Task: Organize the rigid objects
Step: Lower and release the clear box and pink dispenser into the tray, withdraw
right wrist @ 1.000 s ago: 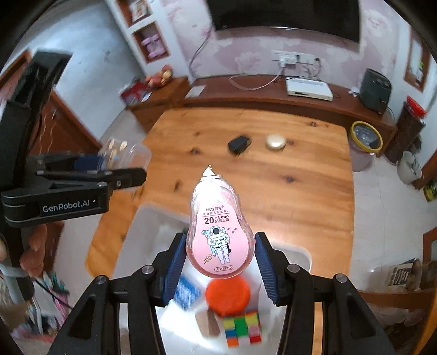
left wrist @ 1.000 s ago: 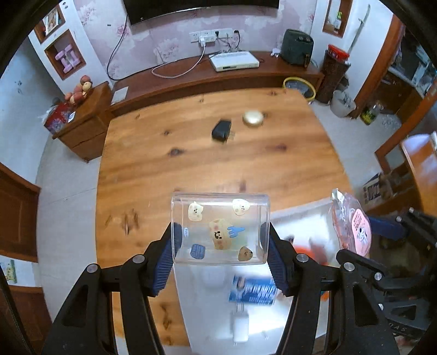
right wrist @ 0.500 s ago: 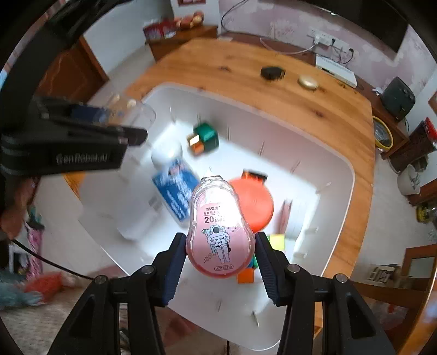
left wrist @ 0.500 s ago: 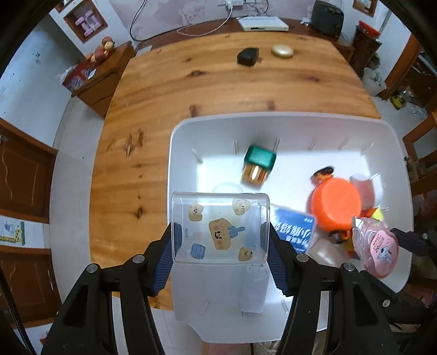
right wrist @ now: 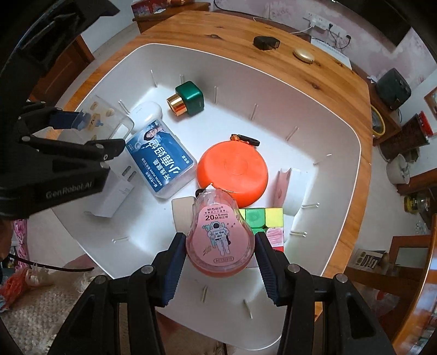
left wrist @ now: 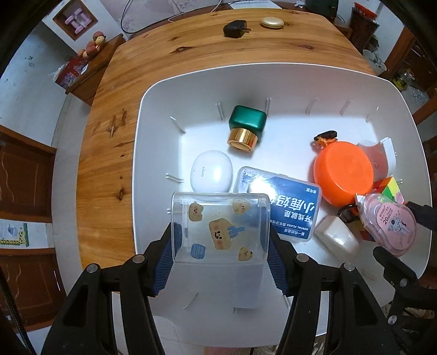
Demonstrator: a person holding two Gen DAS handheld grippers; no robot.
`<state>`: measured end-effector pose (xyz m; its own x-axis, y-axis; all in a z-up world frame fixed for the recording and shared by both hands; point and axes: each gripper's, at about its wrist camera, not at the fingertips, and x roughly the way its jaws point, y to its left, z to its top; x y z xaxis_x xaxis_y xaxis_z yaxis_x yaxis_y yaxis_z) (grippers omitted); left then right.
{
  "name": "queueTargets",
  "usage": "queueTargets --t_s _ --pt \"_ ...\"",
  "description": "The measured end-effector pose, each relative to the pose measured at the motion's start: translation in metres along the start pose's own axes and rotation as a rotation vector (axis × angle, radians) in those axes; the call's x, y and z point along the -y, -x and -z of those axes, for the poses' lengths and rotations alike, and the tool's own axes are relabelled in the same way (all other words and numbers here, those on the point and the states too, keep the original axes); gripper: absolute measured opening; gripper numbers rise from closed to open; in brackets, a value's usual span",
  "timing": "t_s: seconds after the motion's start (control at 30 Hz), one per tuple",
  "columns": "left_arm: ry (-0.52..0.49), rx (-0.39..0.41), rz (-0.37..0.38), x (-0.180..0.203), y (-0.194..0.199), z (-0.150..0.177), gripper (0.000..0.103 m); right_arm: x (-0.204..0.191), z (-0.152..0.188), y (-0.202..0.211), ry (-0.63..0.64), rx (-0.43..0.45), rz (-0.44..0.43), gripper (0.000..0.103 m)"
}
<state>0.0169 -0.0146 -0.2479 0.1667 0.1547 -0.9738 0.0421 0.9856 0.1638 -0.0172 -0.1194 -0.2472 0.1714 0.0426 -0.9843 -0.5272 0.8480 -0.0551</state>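
Over a part-filled white bin (left wrist: 164,109), the left hand-held gripper (left wrist: 221,243) clasps a clear box (left wrist: 218,226) and the right hand-held gripper (right wrist: 220,256) a pink tape (right wrist: 218,234), while a charger (left wrist: 235,28) and gold compact (left wrist: 271,21) wait on the counter (left wrist: 164,62) at 12 o'clock.

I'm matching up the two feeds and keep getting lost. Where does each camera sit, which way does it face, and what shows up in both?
Left wrist: on the left gripper, facing down into the white bin; its fingers clamp a clear sticker-covered box.
Right wrist: on the right gripper, looking straight down into the bin; its fingers clamp a pink correction tape.
Shared: dental floss box, orange round case, green bottle, each other's gripper.
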Motion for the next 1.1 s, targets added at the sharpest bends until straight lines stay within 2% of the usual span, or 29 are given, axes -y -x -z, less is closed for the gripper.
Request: queueTargets --t_s 0.07,0.1,0.2,0.33,0.53,0.87,1.1 --pt "-0.001 0.003 -0.006 0.002 0.001 0.0 0.064 0.0 0.0 0.0 0.002 0.001 0.015 0.053" --pt "-0.004 0.002 -0.009 0.001 0.0 -0.001 0.064 0.001 -0.001 0.0 0.001 0.004 0.024 0.058" --pt "-0.011 -0.001 -0.001 0.004 0.001 -0.001 0.066 0.002 -0.001 0.004 0.0 0.026 0.03 0.064" --pt "-0.021 0.011 0.01 0.008 0.005 -0.002 0.083 0.001 -0.001 0.009 0.012 0.051 0.046 0.064" --pt "-0.024 0.019 -0.003 0.01 0.01 -0.006 0.083 0.003 -0.003 0.015 0.018 0.079 0.059 0.064" --pt "0.028 -0.007 0.006 0.005 0.012 -0.008 0.083 0.011 -0.001 0.021 0.01 0.115 0.059 0.064" --pt "0.032 0.013 -0.001 0.009 0.025 -0.01 0.083 0.018 0.0 0.029 0.004 0.149 0.057 0.064"
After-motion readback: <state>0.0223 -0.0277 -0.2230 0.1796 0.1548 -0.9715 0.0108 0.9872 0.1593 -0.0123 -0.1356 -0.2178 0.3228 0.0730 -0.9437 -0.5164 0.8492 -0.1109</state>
